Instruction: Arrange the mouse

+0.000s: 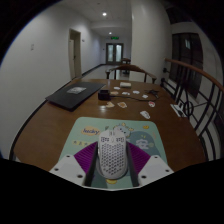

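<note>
Table (60,125): we see a long wooden top with a laptop (76,96) and small scattered items further along.
Mouse pad (95,135): pale mat just ahead of the fingers.
Mouse (113,155): white, perforated shell, pinched between both purple pads, over the mat's near edge.
Gripper (113,163): pressed onto the mouse's sides.
Doing it well: we'd lower it level onto the mat, then release.
Containers: we see none.

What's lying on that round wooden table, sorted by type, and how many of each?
White perforated computer mouse, held between the gripper fingers: 1
Colourful printed mouse mat: 1
Dark flat laptop: 1
Small pale items farther back, too small to identify: several, not countable
Total identifiable: 3
</note>
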Demonstrator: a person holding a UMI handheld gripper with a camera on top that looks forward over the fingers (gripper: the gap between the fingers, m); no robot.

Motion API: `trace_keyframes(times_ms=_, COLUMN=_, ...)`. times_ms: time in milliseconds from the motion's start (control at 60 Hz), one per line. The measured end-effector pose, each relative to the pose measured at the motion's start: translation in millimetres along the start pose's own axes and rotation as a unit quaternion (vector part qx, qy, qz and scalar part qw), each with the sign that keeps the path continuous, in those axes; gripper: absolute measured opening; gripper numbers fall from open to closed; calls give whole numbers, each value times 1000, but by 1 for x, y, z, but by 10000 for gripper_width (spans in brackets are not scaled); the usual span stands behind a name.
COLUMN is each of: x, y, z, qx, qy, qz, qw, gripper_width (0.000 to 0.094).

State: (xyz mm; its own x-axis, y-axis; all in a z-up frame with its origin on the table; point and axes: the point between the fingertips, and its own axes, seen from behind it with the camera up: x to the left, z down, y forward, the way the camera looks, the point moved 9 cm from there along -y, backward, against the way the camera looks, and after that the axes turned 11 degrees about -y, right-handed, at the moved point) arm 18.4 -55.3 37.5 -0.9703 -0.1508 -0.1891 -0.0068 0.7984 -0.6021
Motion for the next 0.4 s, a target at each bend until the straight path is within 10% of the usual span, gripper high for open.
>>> trace_keyframes(times_ms=117, x=-9, y=-29, z=2, qx=-4, qy=-27, qz=-4, qw=1000, gripper_width=867)
trace_keyframes(times_ms=400, x=-41, y=-152, z=52, qx=-76, qy=39, qz=-70, qw=994, gripper_width=852)
